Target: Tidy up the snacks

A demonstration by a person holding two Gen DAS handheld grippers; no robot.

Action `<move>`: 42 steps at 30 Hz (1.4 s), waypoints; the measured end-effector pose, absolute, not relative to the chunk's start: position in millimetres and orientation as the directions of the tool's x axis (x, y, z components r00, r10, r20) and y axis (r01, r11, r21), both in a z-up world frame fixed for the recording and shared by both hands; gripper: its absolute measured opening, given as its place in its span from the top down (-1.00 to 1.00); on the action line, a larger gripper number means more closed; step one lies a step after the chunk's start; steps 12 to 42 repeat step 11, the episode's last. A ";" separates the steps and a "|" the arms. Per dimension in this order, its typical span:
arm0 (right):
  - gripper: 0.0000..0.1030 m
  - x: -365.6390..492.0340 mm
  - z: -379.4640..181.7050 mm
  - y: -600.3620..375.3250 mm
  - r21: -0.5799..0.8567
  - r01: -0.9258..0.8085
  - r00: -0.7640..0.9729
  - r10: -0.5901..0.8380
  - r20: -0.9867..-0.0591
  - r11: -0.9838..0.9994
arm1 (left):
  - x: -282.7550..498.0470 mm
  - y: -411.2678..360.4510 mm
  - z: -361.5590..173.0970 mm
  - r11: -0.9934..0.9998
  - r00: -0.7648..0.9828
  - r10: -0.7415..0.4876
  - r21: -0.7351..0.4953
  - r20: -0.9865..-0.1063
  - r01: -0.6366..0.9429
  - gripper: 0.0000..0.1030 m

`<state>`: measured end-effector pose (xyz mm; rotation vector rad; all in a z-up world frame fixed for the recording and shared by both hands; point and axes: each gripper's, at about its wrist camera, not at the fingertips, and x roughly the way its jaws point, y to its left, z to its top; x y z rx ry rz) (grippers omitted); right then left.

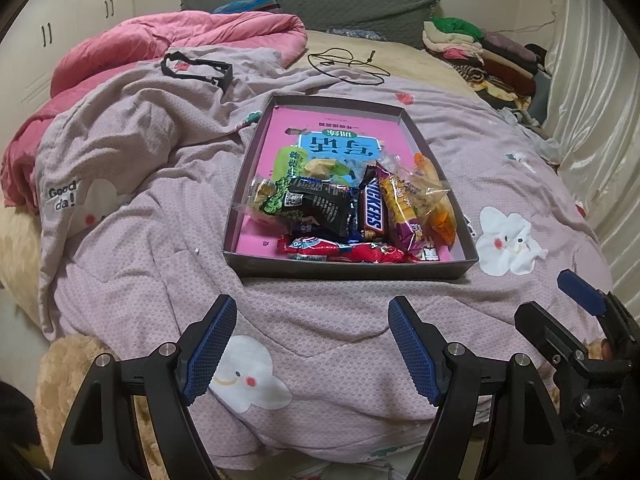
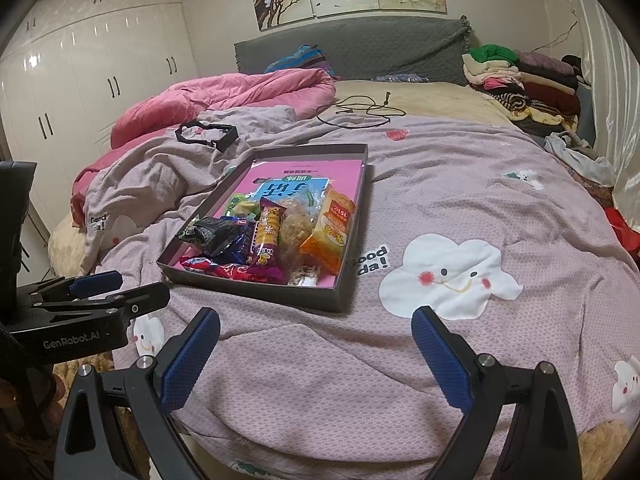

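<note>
A shallow dark grey box (image 1: 348,270) (image 2: 248,290) with a pink bottom lies on the lilac quilt (image 1: 160,208). Its near half holds a heap of wrapped snacks: a Snickers bar (image 1: 374,210), a black packet (image 1: 320,204) (image 2: 216,236), a red packet (image 1: 344,250), a purple and yellow packet (image 1: 400,212) (image 2: 266,236) and an orange packet (image 1: 440,216) (image 2: 332,232). My left gripper (image 1: 313,304) (image 2: 142,284) hovers open just short of the box's near wall, nothing between its blue pads. My right gripper (image 2: 316,314) (image 1: 542,294) is open and empty beside it, to the right of the box's near corner.
A pink duvet (image 1: 180,36) is bunched at the back left. A black strap frame (image 1: 200,70) and a thin cable (image 1: 348,66) lie beyond the box. Folded clothes (image 1: 480,48) are stacked at the back right beside a curtain (image 1: 592,120). Wardrobe doors (image 2: 80,92) stand at left.
</note>
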<state>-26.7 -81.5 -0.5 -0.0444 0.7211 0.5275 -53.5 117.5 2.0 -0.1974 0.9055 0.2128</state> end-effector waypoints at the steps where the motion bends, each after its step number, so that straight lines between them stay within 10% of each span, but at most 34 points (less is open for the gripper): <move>1: -0.88 -26.0 -0.5 -82.3 0.140 -0.473 0.628 0.444 -0.639 0.870 | -52.6 118.4 1.8 0.961 0.600 0.101 -0.079 -0.793 -0.265 -0.54; 42: -0.88 4.0 -8.5 -113.3 0.168 -0.378 0.651 0.390 -0.651 0.910 | -30.7 174.7 -6.5 0.925 0.594 0.160 -0.090 -0.788 -0.369 -0.54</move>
